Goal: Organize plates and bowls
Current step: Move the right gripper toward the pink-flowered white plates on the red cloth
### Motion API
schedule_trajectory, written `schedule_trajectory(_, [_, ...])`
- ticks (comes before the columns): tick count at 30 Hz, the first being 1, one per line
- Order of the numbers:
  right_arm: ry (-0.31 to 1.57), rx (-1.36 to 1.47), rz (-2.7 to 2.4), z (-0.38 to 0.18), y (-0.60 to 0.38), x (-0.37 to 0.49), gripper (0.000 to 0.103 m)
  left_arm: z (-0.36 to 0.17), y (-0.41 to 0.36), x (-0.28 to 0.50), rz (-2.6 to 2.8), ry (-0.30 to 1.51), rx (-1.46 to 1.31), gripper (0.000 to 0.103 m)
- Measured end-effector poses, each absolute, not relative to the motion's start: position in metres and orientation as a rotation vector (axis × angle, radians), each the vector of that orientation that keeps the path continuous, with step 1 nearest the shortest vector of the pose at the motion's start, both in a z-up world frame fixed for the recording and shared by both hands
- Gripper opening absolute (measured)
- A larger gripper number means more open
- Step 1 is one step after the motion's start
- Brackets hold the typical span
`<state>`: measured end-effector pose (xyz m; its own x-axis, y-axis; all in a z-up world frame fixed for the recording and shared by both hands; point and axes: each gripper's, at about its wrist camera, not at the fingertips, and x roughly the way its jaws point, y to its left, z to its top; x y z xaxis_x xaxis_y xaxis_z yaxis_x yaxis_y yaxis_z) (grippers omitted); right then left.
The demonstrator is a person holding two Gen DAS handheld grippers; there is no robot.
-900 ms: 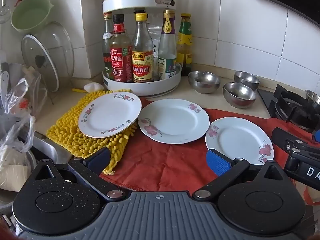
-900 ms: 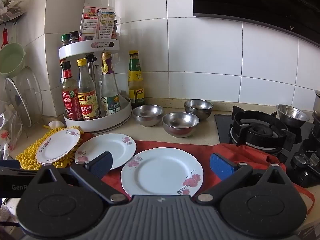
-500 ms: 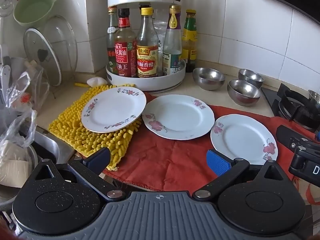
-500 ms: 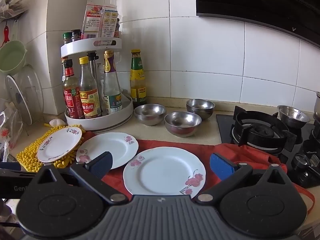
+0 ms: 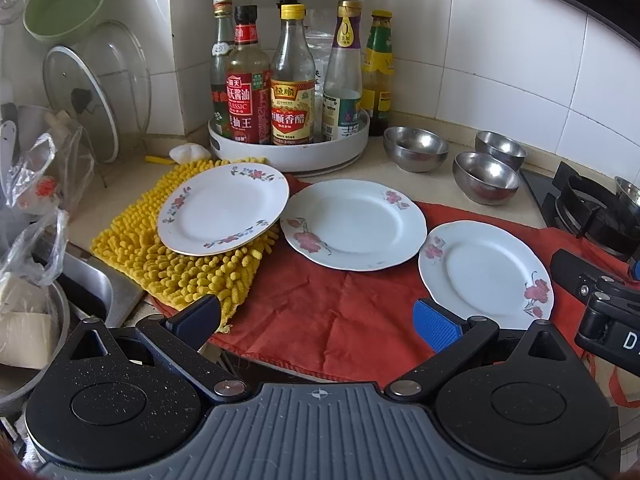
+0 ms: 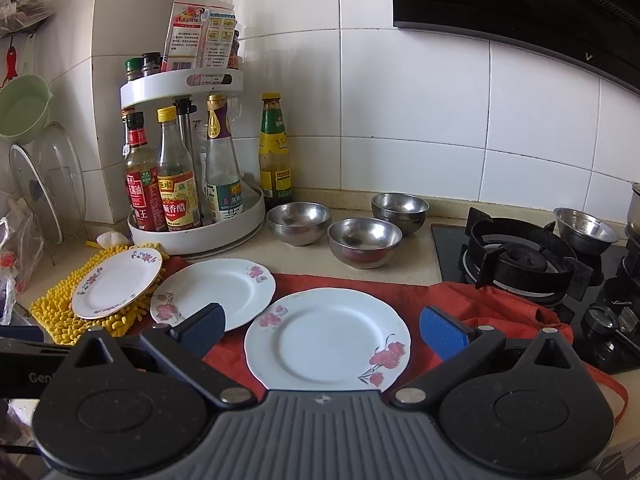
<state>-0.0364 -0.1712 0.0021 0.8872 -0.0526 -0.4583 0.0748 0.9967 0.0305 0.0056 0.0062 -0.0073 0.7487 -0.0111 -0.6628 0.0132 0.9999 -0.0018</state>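
Three white flowered plates lie in a row on the counter: the left plate [image 5: 222, 208] [image 6: 116, 283] on a yellow mat, the middle plate [image 5: 354, 224] [image 6: 214, 292] and the right plate [image 5: 486, 274] [image 6: 327, 340] on a red cloth. Three steel bowls [image 5: 416, 154] [image 6: 364, 242] stand behind them, a further one [image 6: 586, 230] by the stove. My left gripper [image 5: 316, 320] is open and empty, near the front edge of the cloth. My right gripper [image 6: 322, 330] is open and empty, just above the right plate.
A white turntable rack of sauce bottles [image 5: 288, 112] [image 6: 192, 184] stands in the back corner. A gas stove [image 6: 524, 260] is on the right. A sink [image 5: 80, 280], plastic bags, glass lid [image 5: 96, 92] and green bowl [image 5: 64, 4] are on the left.
Both grippers have moved slightly forward and toward the plates; the scene sits a little closer and lower in both views. Both stay open. Nothing on the counter moved.
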Motion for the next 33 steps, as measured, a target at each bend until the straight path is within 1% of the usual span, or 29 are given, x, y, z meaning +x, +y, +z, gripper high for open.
schedule_trajectory(33, [0.492,0.051,-0.077,-0.0028,-0.1721,-0.0430,0.102,-0.0131,0.0057,0.0049,-0.042,0.755,-0.009,0.103])
